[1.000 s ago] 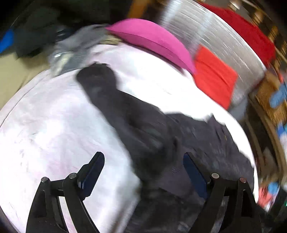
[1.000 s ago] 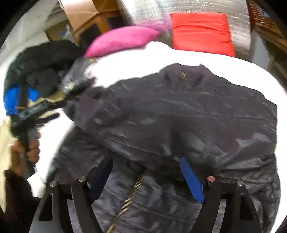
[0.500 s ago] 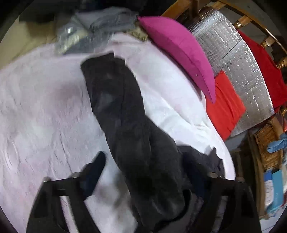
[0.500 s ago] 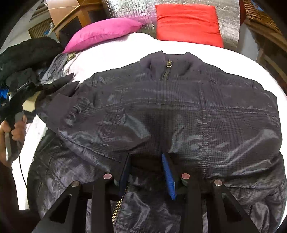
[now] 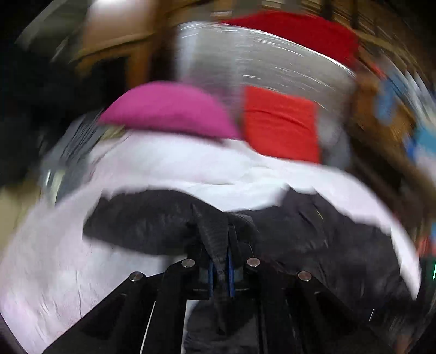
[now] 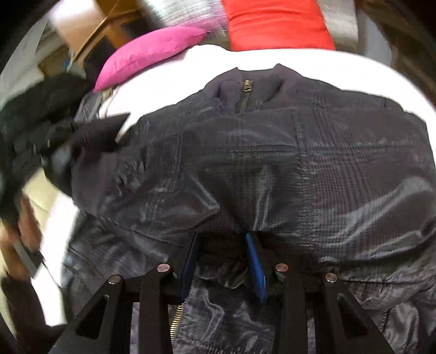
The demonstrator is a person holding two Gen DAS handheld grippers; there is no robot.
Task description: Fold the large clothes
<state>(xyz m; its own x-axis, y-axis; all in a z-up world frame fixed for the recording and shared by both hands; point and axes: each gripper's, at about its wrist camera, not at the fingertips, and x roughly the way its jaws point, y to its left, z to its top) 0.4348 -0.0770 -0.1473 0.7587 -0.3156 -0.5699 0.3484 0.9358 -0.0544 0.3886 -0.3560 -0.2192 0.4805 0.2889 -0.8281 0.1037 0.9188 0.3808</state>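
While the dark jacket (image 6: pixel 272 168) lay spread on the white-covered bed (image 6: pixel 340 70), its collar and zip top pointed toward the head of the bed, where a pink pillow (image 6: pixel 152 51) and a red cushion (image 6: pixel 278 24) rested against a silvery backing. Its long axis ran from that collar down to the near edge of the bed, with the zip teeth showing again at the hem close to the camera. One sleeve (image 5: pixel 141 220) lay across the jacket's axis, stretching out toward the left edge of the bed in the left wrist view.

The left gripper (image 5: pixel 220 272) had just been closing, and its fingers (image 5: pixel 210 275) stood together, clamped on a dark ribbed fold of that sleeve, probably the cuff, though blur made this hard to confirm. The right gripper (image 6: pixel 223 261) was partly closed, its blue-lined fingers (image 6: pixel 256 266) pinching a bunched ridge of the jacket's shiny fabric near the lower middle of the body.

At the left side of the right wrist view, a person's hand (image 6: pixel 24 237) gripped the left tool's handle beside the bed's edge, heavily smeared by motion.
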